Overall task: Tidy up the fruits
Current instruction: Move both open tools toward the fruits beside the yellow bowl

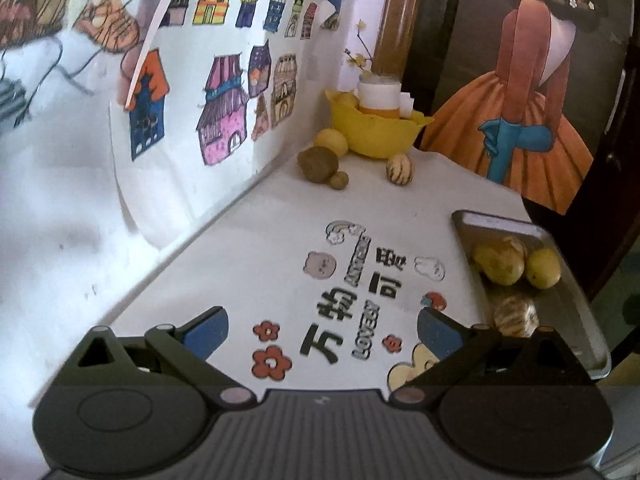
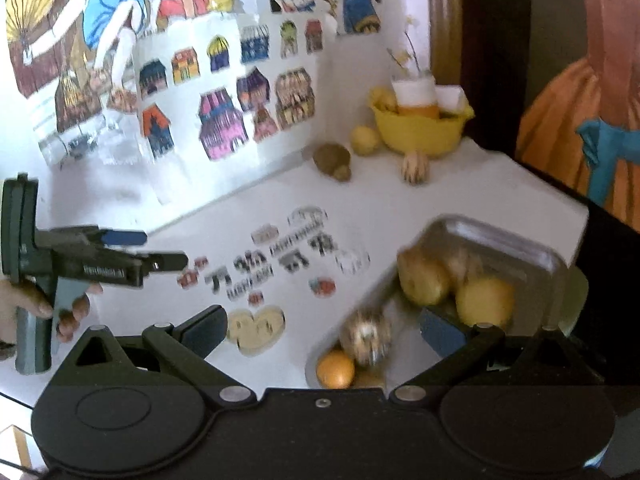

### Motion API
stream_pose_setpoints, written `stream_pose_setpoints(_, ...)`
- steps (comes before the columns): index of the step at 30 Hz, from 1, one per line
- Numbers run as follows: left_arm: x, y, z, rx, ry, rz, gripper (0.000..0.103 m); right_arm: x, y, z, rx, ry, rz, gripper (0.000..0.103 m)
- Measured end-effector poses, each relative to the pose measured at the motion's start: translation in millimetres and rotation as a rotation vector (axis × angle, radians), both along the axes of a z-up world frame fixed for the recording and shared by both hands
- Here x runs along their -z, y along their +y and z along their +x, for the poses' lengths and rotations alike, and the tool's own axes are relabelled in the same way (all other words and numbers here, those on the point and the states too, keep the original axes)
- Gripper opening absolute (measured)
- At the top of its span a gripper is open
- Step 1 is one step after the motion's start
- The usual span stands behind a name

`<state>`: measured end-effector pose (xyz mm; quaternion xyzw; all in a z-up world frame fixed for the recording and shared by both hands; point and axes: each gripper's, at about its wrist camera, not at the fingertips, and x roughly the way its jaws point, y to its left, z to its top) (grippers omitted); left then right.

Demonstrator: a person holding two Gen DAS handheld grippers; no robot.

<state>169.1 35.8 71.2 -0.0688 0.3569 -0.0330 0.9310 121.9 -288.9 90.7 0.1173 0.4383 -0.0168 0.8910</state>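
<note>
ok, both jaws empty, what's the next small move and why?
Probably send the left gripper toward the striped fruit by the yellow bowl: its jaws are open and empty, four fruits still lie loose there, the tray already holds others.

Shiny metal tray (image 2: 500,240), paper drawings (image 1: 224,92)

- A white table (image 1: 256,240) carries printed stickers (image 1: 344,304) across its middle — bold black characters, red flowers, small cartoon animals.
- A sheet of coloured house drawings (image 1: 224,92) leans along the table's far-left edge, against the wall.
- Larger cartoon posters (image 2: 96,20) hang on the wall behind it.
- Past the table's right edge stands a painting (image 1: 520,92) of a figure in an orange skirt.
</note>
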Motion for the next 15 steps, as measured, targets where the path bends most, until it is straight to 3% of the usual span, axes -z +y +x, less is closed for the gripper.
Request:
stream_pose_setpoints(8, -36, -2, 20, 0.05, -0.066, 0.086, 0.102, -36, -21, 54, -0.072, -0.07, -0.065, 0.102)
stream_pose_setpoints(15, -53, 8, 47, 0.061, -0.082, 0.136, 0.102, -34, -49, 79, -0.172, -0.158, -0.132, 0.102)
